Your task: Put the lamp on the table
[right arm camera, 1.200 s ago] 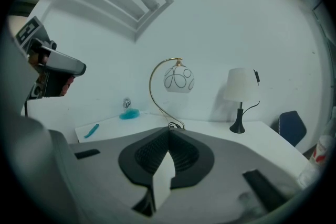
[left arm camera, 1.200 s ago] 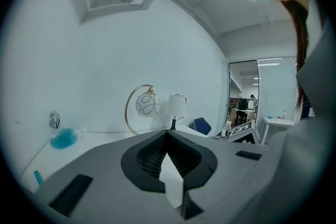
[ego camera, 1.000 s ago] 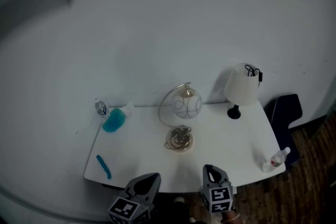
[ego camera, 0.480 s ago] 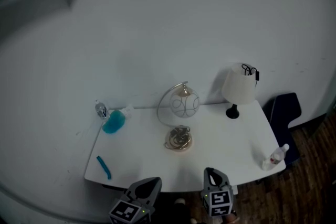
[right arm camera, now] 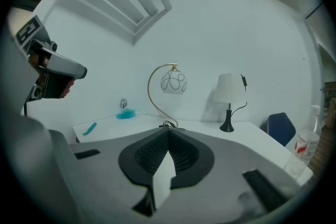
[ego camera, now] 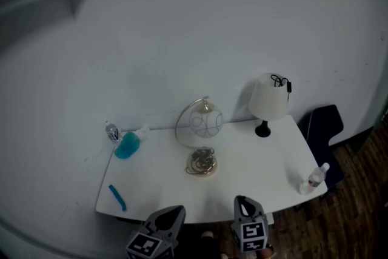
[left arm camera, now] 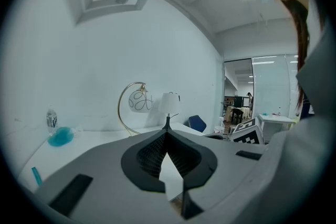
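Observation:
A table lamp with a white shade and black foot stands upright at the back right of the white table; it also shows in the left gripper view and the right gripper view. An arc lamp with a patterned globe stands mid-table on a gold base with coiled cord. My left gripper and right gripper hover at the table's near edge, both shut and empty, apart from either lamp. In each gripper's own view the jaws meet at the tip.
A blue blob-shaped object and a small bottle stand at the back left. A teal stick lies front left. A plastic bottle stands at the front right corner. A dark blue chair stands right of the table on wood flooring.
The head view has drifted, so the table and lamps sit slightly further left in the picture. Both grippers stay at the near edge, shut.

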Demonstrator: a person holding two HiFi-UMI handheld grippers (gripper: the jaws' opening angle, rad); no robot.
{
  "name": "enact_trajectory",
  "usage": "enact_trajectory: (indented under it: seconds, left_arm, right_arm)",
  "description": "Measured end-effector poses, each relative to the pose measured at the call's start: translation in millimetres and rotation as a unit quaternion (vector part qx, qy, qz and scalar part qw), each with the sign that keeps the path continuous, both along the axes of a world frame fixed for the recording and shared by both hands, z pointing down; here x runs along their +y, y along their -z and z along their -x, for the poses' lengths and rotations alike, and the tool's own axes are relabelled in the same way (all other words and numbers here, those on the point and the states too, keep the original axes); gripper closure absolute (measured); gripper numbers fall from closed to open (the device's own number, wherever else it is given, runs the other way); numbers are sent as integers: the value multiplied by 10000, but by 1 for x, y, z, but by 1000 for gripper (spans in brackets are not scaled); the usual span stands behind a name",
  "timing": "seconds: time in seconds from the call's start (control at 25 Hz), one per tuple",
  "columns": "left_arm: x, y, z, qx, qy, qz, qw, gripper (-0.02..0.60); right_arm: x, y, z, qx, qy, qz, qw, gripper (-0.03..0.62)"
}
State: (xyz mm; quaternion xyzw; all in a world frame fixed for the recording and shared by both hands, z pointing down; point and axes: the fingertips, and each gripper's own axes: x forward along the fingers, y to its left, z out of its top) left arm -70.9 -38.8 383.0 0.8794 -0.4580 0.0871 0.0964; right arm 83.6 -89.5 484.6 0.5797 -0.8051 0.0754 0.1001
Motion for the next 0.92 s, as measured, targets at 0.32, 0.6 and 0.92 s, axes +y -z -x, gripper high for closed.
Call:
enact_trajectory:
  seconds: [0.32, 0.6, 0.92]
  left_arm:
    - [3, -6, -4, -19, -9, 20, 10000, 577]
    - [4, -9, -14, -149, -162, 61, 9997, 577]
    - [-4, -9, -16, -78, -117, 128, 9998, 577]
  right_arm:
    - [8, -2, -3, 74, 5, -11, 10000, 591]
    - [9, 0, -8, 24, -40, -38, 10000, 591]
    - [6, -3, -14, 37, -126, 19, 9999, 591]
